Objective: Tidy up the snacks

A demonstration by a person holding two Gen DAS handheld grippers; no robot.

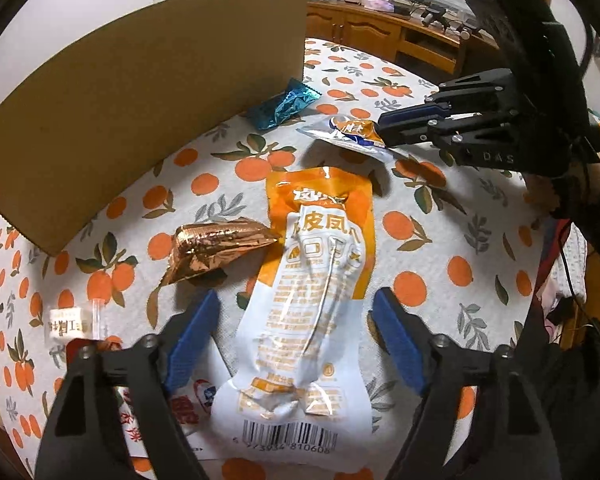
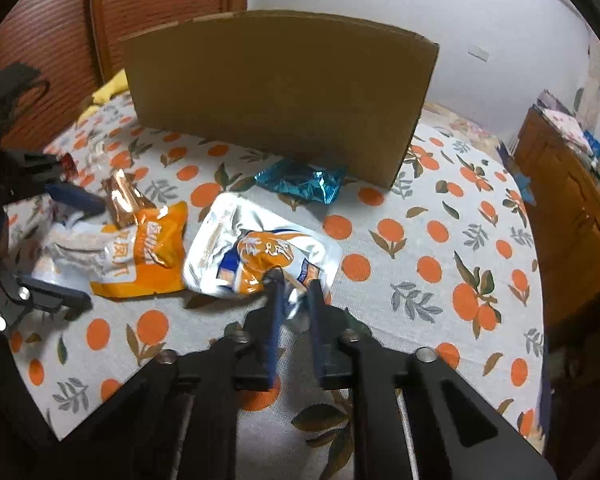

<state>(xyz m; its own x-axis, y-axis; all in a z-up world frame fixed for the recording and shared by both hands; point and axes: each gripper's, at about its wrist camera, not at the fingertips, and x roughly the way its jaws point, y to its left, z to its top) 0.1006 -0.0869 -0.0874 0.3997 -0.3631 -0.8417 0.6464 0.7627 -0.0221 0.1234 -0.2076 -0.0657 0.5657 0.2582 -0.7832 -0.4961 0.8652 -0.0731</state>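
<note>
Right gripper (image 2: 294, 280) fingers clamped on silver-orange pouch (image 2: 256, 248).

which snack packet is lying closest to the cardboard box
The blue foil packet, lying right at the foot of the cardboard box; the copper, orange and silver packets lie farther out.

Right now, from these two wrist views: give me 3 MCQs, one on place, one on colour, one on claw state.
1. Where does the blue foil packet lie?
A. at the cardboard box's foot
B. inside the box
C. in a claw

2. What colour is the foil packet beside the long orange-and-white pouch?
A. green
B. copper
C. pink

3. What state is the right claw in?
A. wide open
B. shut on the small orange-and-silver pouch
C. out of view

A: it touches the cardboard box. B: shiny copper. B: pads pinch its edge.
</note>
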